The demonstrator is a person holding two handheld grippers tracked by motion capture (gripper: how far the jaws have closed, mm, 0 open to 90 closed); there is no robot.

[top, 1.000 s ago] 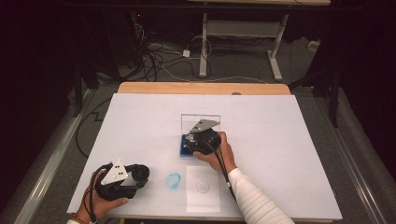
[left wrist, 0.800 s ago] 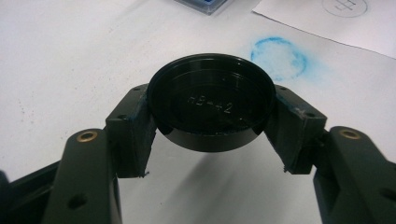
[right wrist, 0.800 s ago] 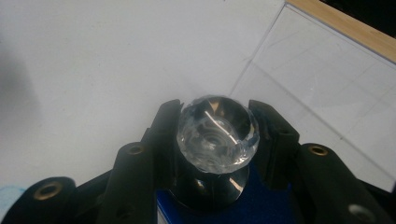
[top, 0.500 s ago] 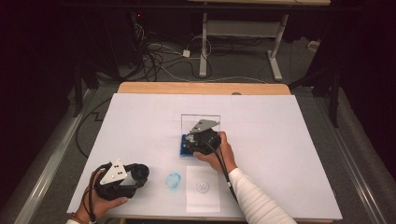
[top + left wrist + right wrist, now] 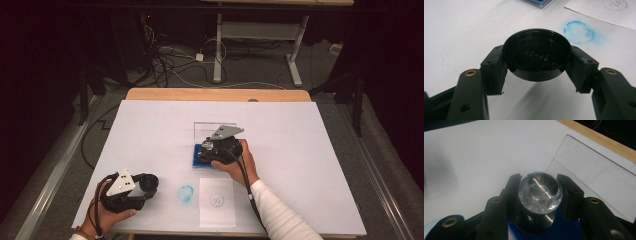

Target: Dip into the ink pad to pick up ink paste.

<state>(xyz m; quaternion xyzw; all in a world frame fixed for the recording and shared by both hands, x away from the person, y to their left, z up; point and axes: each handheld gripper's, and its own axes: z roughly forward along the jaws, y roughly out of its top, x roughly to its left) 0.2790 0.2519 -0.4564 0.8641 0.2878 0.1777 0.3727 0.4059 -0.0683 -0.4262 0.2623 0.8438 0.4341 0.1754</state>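
Stamp with faceted clear knob [image 5: 540, 192] is clamped by right gripper [image 5: 216, 150], pressed on blue ink pad [image 5: 199, 156] mid-table; probably rigid and slick, so best gripped at the dark neck. Black round cap [image 5: 537, 57] is pinched by left gripper [image 5: 536, 72], light, held off the table's near-left.

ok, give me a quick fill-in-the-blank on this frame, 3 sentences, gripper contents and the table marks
1. The left gripper is shut on a round ____ cap.
2. The right gripper is shut on a clear knob-topped stamp that stands over the ____ ink pad.
3. On the white table, a smudged blue ring lies beside a sheet of ____ printed with a circle.

Missing words: black; blue; paper
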